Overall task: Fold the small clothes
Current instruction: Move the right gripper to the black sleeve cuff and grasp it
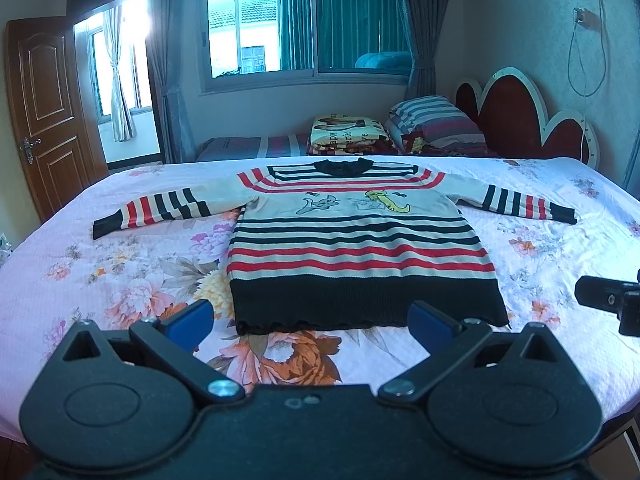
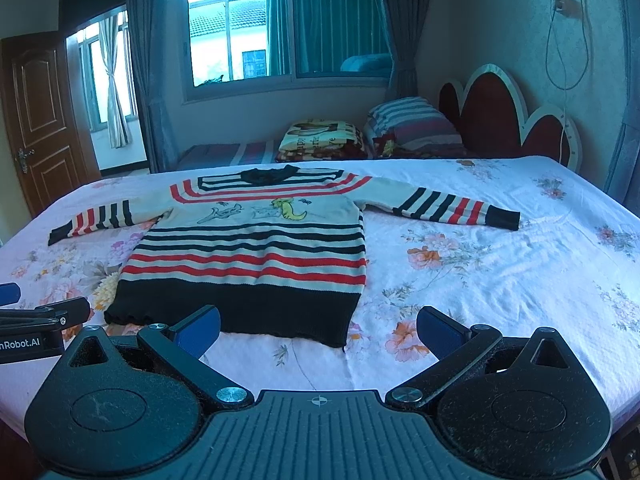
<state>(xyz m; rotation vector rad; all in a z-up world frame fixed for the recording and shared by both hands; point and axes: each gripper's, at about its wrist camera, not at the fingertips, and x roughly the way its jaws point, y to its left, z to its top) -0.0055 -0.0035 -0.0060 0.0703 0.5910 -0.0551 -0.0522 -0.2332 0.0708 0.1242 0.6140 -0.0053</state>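
Note:
A small striped sweater point(image 1: 352, 240) lies flat and face up on the bed, sleeves spread to both sides, black hem nearest me. It also shows in the right wrist view point(image 2: 256, 252). My left gripper point(image 1: 310, 320) is open and empty, hovering just in front of the hem's middle. My right gripper point(image 2: 318, 330) is open and empty, in front of the hem's right corner. The right gripper's edge shows in the left wrist view point(image 1: 608, 300), and the left gripper's edge shows in the right wrist view point(image 2: 40, 316).
The bed has a pink floral sheet point(image 1: 120, 280). Folded blankets point(image 1: 348, 136) and a striped pillow point(image 1: 436, 120) sit at the far side by the red headboard point(image 1: 520, 116). A wooden door point(image 1: 44, 108) stands open at left.

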